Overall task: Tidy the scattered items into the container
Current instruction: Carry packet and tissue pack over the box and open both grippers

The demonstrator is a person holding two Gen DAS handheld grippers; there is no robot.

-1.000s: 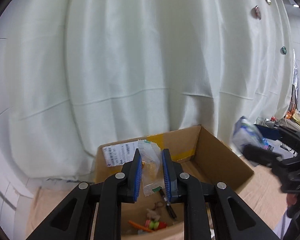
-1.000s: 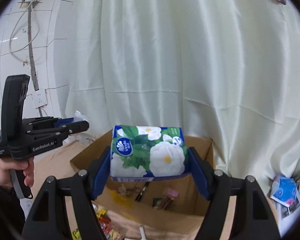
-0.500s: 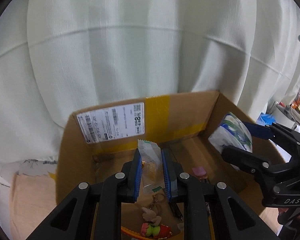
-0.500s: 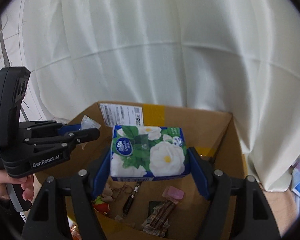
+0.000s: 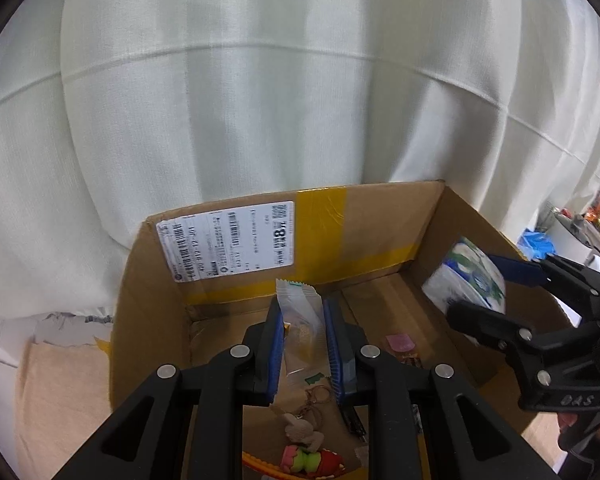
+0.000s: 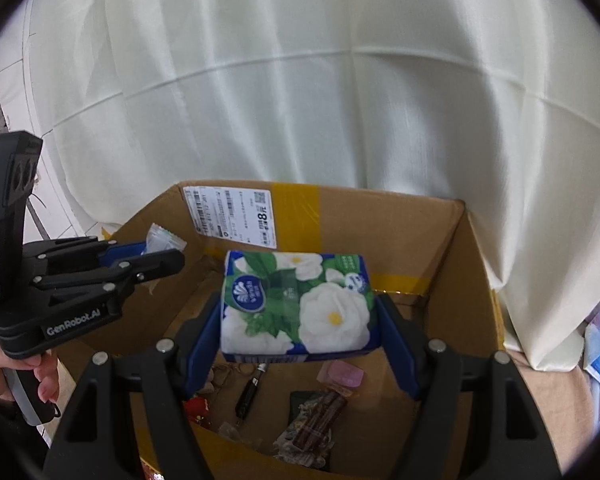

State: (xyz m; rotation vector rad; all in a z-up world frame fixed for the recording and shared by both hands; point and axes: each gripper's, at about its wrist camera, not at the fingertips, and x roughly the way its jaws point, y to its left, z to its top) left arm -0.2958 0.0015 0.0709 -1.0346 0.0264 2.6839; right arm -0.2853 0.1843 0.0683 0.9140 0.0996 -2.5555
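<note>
Both hand-held grippers hang over the open cardboard box point(image 6: 420, 240), which stands in front of a white curtain point(image 6: 300, 80). The left hand-held gripper point(image 5: 302, 340) is nearly closed, its blue pads pinching a small clear snack packet point(image 5: 300, 312) upright above the box floor. The right hand-held gripper point(image 6: 300, 336) stands wide, its pads pressed against both ends of a flowered tissue pack point(image 6: 296, 304), held level over the middle of the box. On the box floor lie a pen point(image 6: 252, 388), a pink sachet point(image 6: 344, 374), a dark snack wrapper point(image 6: 312, 420) and a small plush toy point(image 5: 304, 436). A shipping label point(image 5: 228, 240) is stuck on the far inside wall.
</note>
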